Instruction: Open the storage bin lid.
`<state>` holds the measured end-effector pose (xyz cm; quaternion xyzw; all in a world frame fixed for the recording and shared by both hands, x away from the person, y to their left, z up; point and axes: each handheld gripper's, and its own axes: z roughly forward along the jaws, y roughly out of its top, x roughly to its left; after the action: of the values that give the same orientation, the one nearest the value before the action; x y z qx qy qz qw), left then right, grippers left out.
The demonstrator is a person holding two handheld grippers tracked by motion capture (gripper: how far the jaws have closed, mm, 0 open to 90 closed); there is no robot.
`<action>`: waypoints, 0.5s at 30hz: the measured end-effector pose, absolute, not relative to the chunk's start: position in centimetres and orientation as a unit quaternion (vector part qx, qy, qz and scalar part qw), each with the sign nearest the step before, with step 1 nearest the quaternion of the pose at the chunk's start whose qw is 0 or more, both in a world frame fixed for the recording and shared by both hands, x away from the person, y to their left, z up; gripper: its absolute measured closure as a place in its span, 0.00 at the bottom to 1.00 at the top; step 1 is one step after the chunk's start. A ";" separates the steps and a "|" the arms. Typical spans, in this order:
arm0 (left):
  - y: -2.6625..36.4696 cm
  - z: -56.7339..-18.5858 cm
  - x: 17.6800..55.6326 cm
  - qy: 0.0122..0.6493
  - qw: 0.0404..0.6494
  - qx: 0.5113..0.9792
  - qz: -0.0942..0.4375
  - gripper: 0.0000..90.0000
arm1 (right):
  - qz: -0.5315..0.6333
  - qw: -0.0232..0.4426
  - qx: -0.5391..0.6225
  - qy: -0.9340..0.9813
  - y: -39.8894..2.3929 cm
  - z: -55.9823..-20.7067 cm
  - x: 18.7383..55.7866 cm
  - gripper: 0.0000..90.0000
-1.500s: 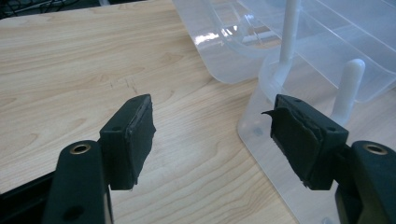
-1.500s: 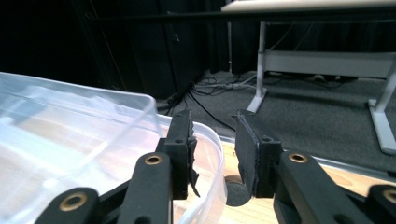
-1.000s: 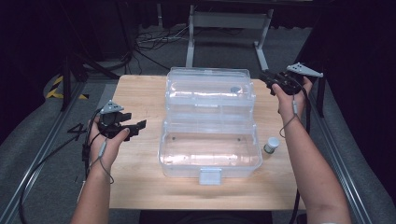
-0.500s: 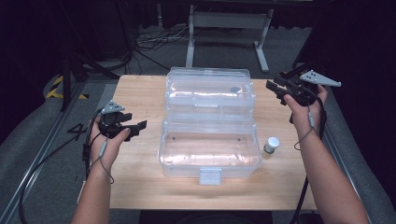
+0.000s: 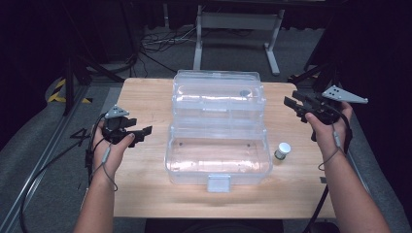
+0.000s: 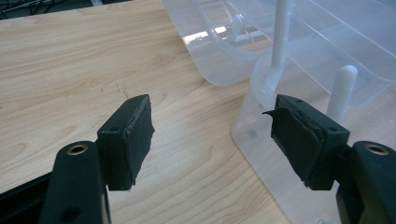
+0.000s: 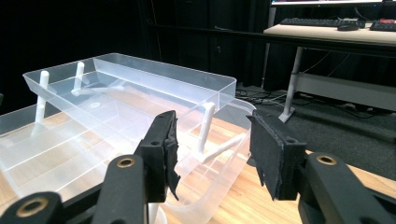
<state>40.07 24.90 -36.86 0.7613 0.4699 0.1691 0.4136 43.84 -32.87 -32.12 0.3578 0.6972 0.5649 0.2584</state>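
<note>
Two grippers I see held apart: my right gripper (image 5: 295, 108) at right of frame, jaws just opening, empty; left gripper (image 5: 144, 131) wide, empty. The clear box (image 5: 218, 145) sits centre. High view adds a small jar (image 5: 282, 150) beside it.

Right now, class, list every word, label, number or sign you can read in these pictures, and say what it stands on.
None can be read.
Clear plastic box: no print visible.
Small white-capped jar: too small to tell whether it carries a label.
Wooden table: bare grain, no text.
</note>
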 end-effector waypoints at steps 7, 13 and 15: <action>24.8 -36.8 40.0 0.470 0.412 0.762 0.168 0.33 | 0.562 0.248 0.357 0.703 -33.7 -32.7 42.7 0.56; 24.8 -36.9 40.0 0.470 0.407 0.765 0.167 0.33 | 0.574 0.248 0.361 0.692 -34.8 -33.2 41.6 0.56; 24.8 -36.9 40.0 0.469 0.408 0.765 0.167 0.33 | 0.574 0.248 0.361 0.692 -35.0 -33.3 41.3 0.56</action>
<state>40.01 24.80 -36.92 0.7652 0.4692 0.1667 0.4081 41.35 -34.97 -33.32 0.3614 0.6920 0.5738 0.2477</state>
